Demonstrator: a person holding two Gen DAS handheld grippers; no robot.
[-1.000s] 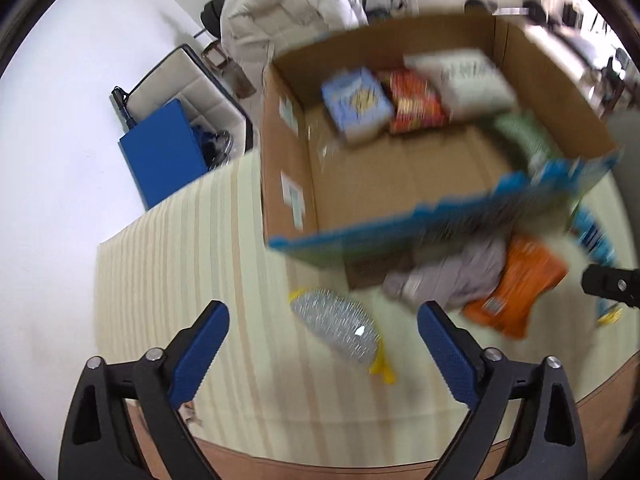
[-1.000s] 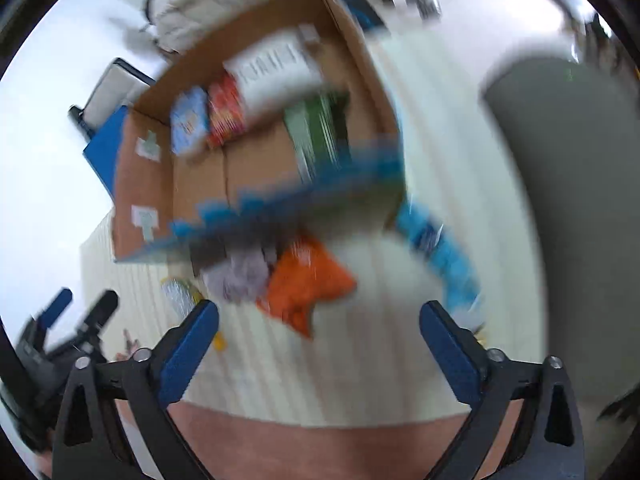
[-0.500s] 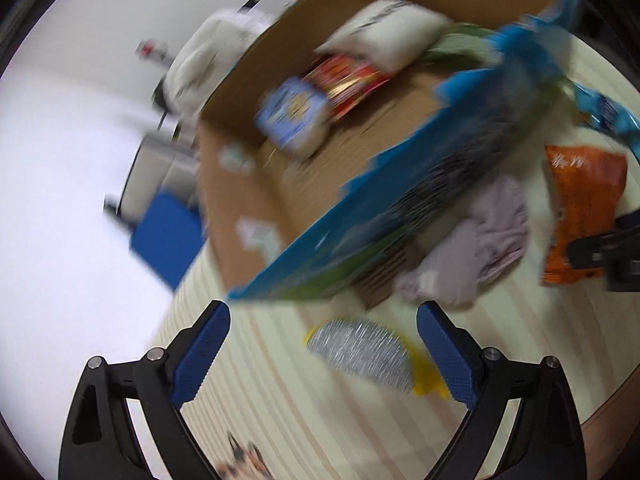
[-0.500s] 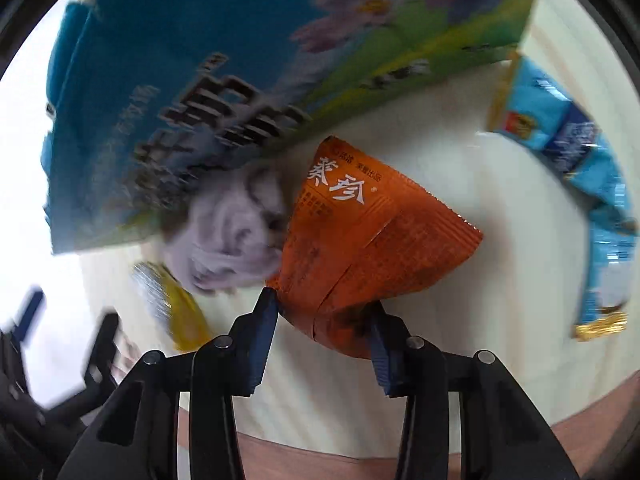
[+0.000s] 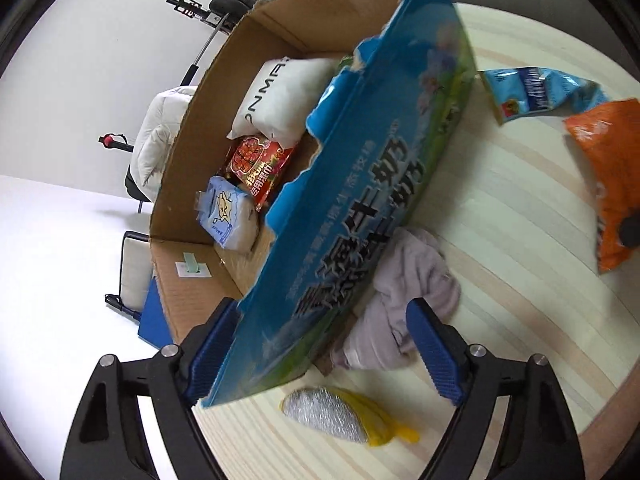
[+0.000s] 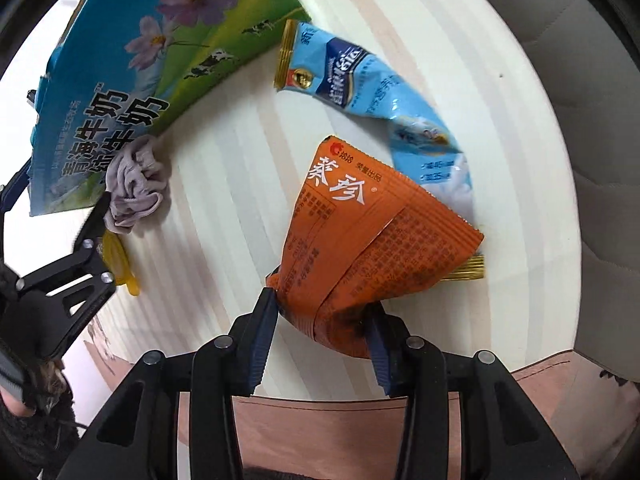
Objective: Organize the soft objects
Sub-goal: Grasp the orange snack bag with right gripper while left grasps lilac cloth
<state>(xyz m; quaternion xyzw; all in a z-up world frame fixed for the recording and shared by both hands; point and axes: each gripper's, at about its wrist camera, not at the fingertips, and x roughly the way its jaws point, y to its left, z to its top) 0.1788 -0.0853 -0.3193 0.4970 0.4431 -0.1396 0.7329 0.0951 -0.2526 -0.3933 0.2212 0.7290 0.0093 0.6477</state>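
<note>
Right tool (image 6: 320, 316) clamped on the orange snack bag (image 6: 360, 232), low over the striped worktop (image 6: 224, 184). Left tool (image 5: 320, 348) spread wide, holding nothing, straddling the box's blue flap (image 5: 360, 200) and grey cloth (image 5: 408, 280). Beyond, blue packet (image 6: 360, 76); pillow (image 5: 280, 96) inside the box (image 5: 192, 168).

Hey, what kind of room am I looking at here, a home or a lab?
Probably a spare room or workspace: a round wooden table with a milk carton box of snacks, a chair draped with a white puffer jacket, and a barbell rack.
</note>
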